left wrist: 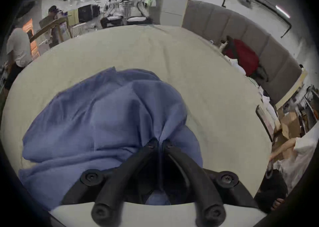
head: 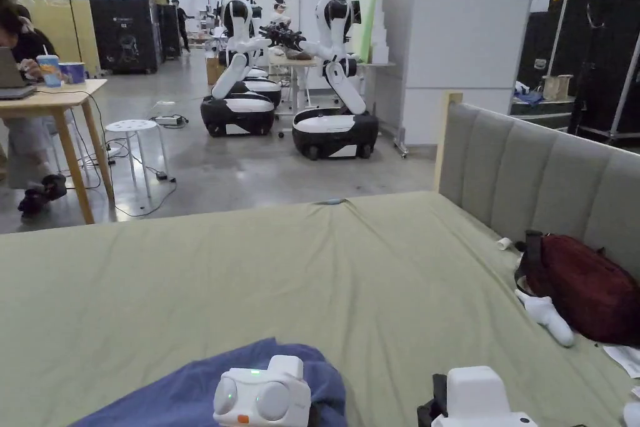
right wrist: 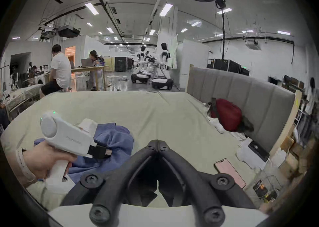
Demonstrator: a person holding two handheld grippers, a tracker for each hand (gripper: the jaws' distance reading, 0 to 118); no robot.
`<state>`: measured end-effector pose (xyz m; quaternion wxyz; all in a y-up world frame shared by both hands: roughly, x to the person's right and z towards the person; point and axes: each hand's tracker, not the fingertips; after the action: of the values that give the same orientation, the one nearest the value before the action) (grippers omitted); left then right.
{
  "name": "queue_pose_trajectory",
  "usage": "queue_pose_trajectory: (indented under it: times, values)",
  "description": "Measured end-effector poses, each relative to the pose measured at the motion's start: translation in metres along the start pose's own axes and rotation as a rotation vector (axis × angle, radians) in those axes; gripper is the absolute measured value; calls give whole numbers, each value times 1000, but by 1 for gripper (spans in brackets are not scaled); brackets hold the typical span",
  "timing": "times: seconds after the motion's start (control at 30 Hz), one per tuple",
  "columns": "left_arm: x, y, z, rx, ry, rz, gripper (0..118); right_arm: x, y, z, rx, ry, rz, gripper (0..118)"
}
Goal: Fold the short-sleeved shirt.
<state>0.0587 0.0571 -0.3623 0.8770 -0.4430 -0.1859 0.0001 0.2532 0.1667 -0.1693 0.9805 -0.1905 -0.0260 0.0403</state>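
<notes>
Both grippers closed; left gripper point(left wrist: 159, 142) pinching shirt point(left wrist: 96, 118).

A blue shirt point(head: 206, 387) lies bunched on the green bed point(head: 300, 278) at lower left of the frame; a red bag point(head: 584, 287) rests against the headboard point(head: 537, 178), right.

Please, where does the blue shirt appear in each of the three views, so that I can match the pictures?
Head view: blue shirt at the bottom edge, left of centre, behind the left claw's white body.
Left gripper view: lower left and centre, bunched, pinched at the left claw.
Right gripper view: lower left, beside the hand holding the left claw.
Shared landmark: the red bag against the grey headboard.
</notes>
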Motion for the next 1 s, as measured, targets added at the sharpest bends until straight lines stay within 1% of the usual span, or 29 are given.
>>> queue_pose_trajectory:
  times: [0.07, 0.1, 0.13, 0.2, 0.23, 0.27, 0.3, 0.37, 0.43, 0.5, 0.53, 0.57, 0.6, 0.63, 0.67, 0.7, 0.77, 0.8, 0.87, 0.93, 1.0]
  values:
    - [1, -2, 13, 37, 31, -46, 3, -1, 0, -1, -4, 12, 4, 0]
    - [1, -2, 22, 80, 33, -66, 8, -3, 2, -1, -2, 13, 9, 0]
    - [-1, -2, 36, 138, 27, -71, 30, -6, 3, 0, 3, 20, 9, 0]
    - [-8, -2, 63, 233, 24, -81, 86, -13, 7, 4, 11, 44, 7, 0]
    - [-12, -7, 84, 289, 34, -103, 105, -20, 8, 6, 18, 51, 15, 0]
    - [-16, -15, 108, 350, 52, -123, 105, -26, 10, 9, 26, 58, 24, 0]
    - [-20, -22, 128, 389, 81, -135, 103, -31, 11, 12, 33, 67, 30, 0]
    - [-36, -45, 170, 450, 121, -158, 103, -44, 13, 17, 38, 93, 33, 0]
    - [-57, -80, 215, 501, 123, -137, 104, -59, 12, 23, 52, 119, 43, 0]
    - [-79, -118, 251, 515, 167, -72, 103, -72, 10, 26, 63, 145, 33, 0]
    - [-91, -141, 267, 506, 215, -36, 98, -80, 8, 27, 66, 153, 26, 0]
    - [-101, -159, 279, 495, 255, -12, 88, -86, 7, 27, 68, 158, 22, 0]
    - [-112, -178, 291, 481, 299, 24, 74, -94, 6, 28, 66, 169, 23, 0]
    - [-124, -196, 300, 469, 336, 63, 47, -103, 6, 28, 61, 179, 25, 0]
    - [-132, -208, 306, 457, 354, 92, 24, -110, 5, 29, 58, 184, 28, 0]
    - [-140, -222, 313, 438, 371, 132, 17, -118, 4, 31, 58, 191, 31, 0]
    - [-155, -237, 320, 430, 397, 167, 4, -132, 3, 35, 60, 205, 37, 0]
    - [-161, -241, 322, 428, 401, 166, 0, -139, 2, 37, 61, 213, 46, 0]
    - [-174, -239, 325, 402, 368, 177, 0, -149, 2, 39, 58, 227, 67, 0]
    - [-192, -226, 324, 385, 379, 173, 0, -157, 1, 40, 54, 235, 84, 0]
    - [-220, -204, 315, 294, 378, 196, 0, -161, 1, 40, 48, 240, 97, 0]
